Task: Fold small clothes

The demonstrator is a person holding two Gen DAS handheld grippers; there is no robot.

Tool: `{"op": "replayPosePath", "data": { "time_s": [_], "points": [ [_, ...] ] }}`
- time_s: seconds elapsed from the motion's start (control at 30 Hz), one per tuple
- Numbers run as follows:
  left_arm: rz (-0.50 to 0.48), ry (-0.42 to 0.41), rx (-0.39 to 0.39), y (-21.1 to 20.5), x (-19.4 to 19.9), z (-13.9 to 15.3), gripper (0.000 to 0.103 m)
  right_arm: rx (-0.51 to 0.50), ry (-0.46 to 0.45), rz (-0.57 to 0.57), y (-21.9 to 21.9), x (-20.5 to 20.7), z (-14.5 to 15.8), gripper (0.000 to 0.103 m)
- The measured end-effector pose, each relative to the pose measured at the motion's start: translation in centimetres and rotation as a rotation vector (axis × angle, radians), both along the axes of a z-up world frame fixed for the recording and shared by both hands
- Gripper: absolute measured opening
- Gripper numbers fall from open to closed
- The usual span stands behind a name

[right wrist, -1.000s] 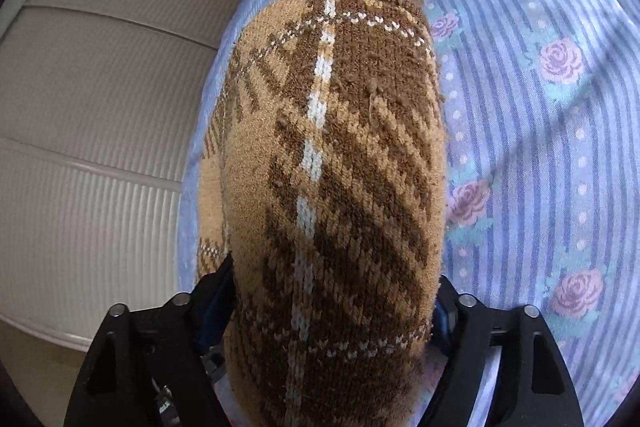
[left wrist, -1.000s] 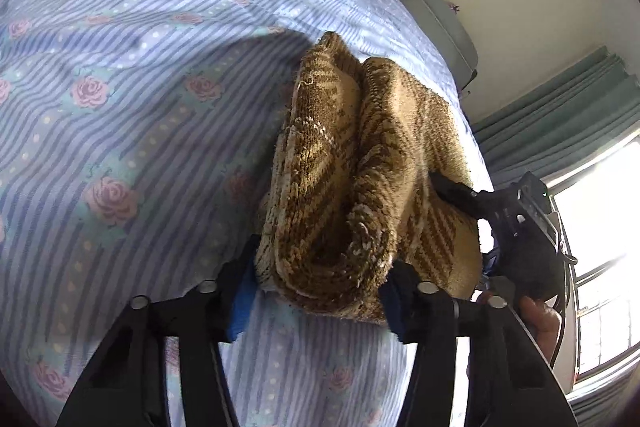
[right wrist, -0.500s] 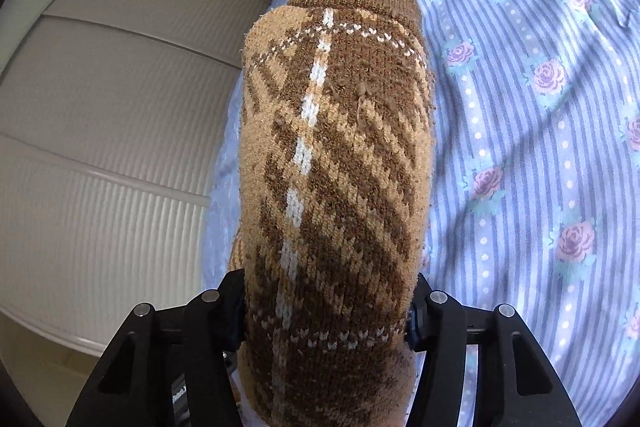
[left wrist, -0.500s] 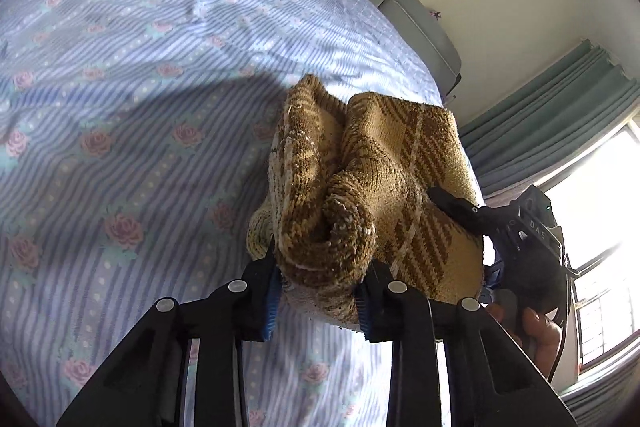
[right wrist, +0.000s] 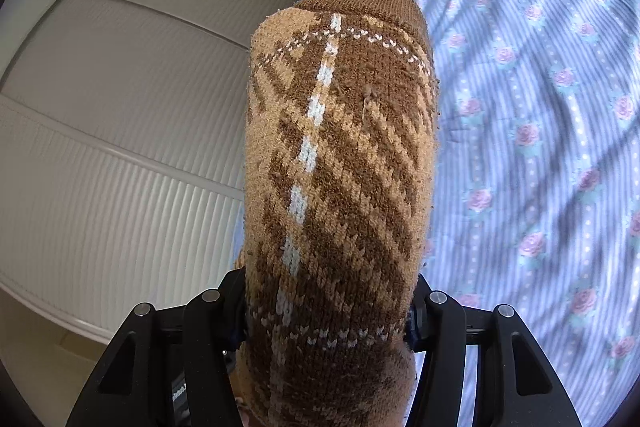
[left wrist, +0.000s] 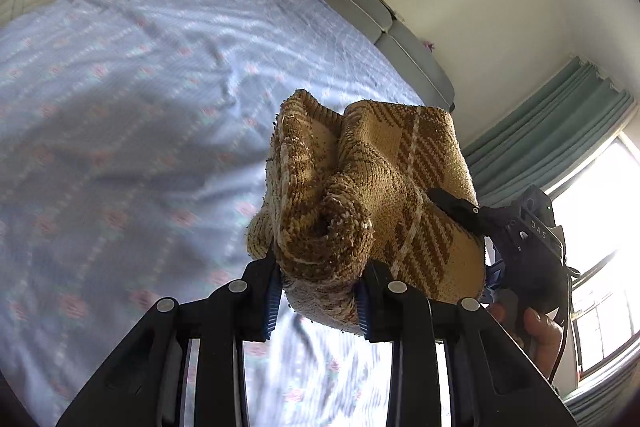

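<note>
Both my tools clamped on brown plaid knit sweater (left wrist: 376, 195): left tool (left wrist: 318, 291), right tool (right wrist: 326, 311); folded bundle held above bed (left wrist: 120, 99), right tool at 3 o'clock.

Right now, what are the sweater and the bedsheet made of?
Sweater: looks like chunky knit yarn, wool or acrylic, fuzzy matte; stitch loops and stray fibres show in the brown plaid.
Bedsheet: thin woven fabric, probably cotton, matte; fine creases, printed stripes and roses.
</note>
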State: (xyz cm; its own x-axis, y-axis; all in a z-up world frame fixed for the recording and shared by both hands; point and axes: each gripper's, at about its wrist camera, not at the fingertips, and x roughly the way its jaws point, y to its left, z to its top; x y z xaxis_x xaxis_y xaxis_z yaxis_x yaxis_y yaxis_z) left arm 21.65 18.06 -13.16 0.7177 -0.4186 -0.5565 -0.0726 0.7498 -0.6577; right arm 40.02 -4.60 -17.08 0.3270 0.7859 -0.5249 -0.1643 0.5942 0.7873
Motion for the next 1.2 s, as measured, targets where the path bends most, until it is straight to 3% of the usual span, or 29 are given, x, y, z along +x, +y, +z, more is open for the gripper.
{"op": "replayPosePath", "data": {
  "time_s": [0.23,0.47,0.63,0.83,0.97,1.1,1.2],
  "points": [
    [0.100,-0.017,0.036,10.2,-1.3,2.1,0.031,0.029,-0.032,0.102,12.0,2.1,1.4,0.057],
    [0.186,-0.025,0.088,22.2,-1.8,2.6,0.031,0.079,-0.062,0.181,26.6,4.1,0.7,0.057],
    [0.210,-0.010,0.141,29.2,0.1,1.7,0.031,0.108,-0.076,0.194,34.5,5.3,-1.0,0.057],
    [0.211,0.023,0.180,33.6,2.8,-0.4,0.031,0.108,-0.051,0.187,39.2,6.7,-4.2,0.057],
    [0.206,0.047,0.162,35.5,3.1,-3.2,0.031,0.090,-0.021,0.180,41.5,7.0,-6.4,0.057],
    [0.198,0.085,0.127,36.1,3.2,-6.9,0.032,0.014,0.011,0.172,42.8,6.9,-9.9,0.057],
    [0.203,0.072,0.144,35.7,2.8,-7.9,0.036,-0.025,0.016,0.175,42.9,6.8,-11.1,0.061]
  ]
}}
